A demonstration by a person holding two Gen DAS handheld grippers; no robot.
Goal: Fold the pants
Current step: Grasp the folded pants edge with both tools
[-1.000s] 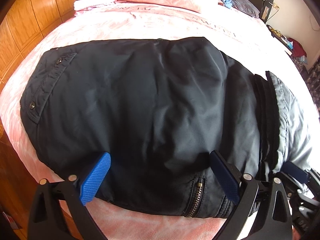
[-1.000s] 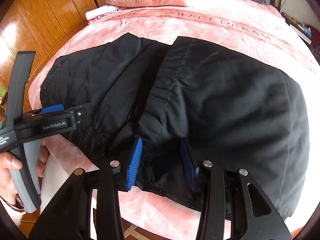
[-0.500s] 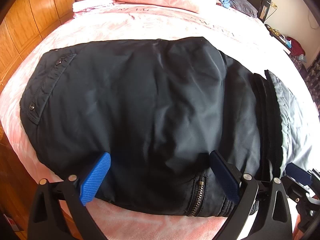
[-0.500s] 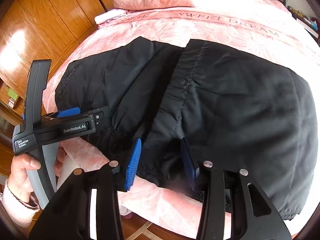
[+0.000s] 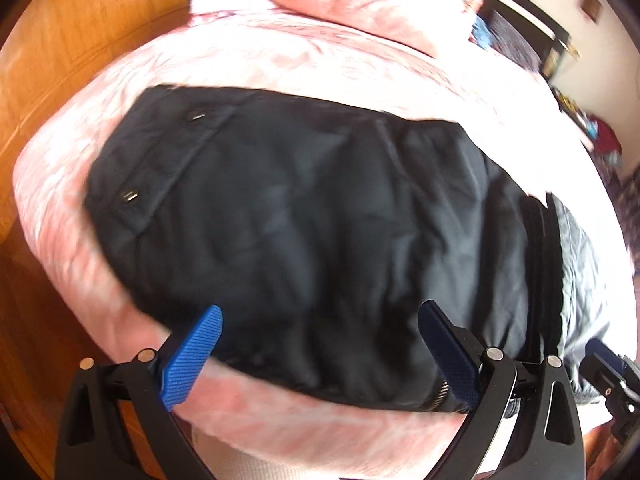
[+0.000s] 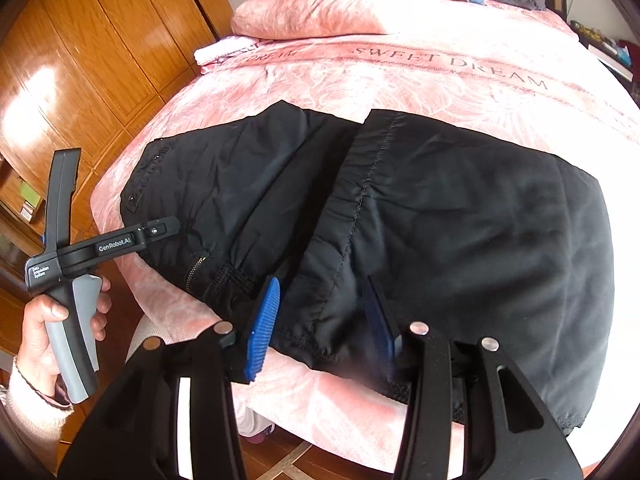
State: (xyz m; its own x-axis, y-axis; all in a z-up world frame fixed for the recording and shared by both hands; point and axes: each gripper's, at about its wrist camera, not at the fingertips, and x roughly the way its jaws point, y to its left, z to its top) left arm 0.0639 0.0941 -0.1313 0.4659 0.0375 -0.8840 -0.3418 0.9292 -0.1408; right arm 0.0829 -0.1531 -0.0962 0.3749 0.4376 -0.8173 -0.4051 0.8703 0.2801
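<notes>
L gripper (image 5: 320, 344) jaws wide over black pants (image 5: 320, 220).

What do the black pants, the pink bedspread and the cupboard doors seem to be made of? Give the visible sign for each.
Black pants: probably thin woven synthetic, nylon-like; faint sheen, fine crinkles, metal zip.
Pink bedspread: plush, velvety fleece by its look; soft mottled nap.
Cupboard doors: wood or wood veneer, glossy varnish; visible grain, bright reflections.

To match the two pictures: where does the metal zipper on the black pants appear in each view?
Left wrist view: the zipper is at the bottom right, beside the right blue pad.
Right wrist view: the zipper is at the left of centre, near the bed edge.
Shared landmark: the pink pillow at the top.
</notes>
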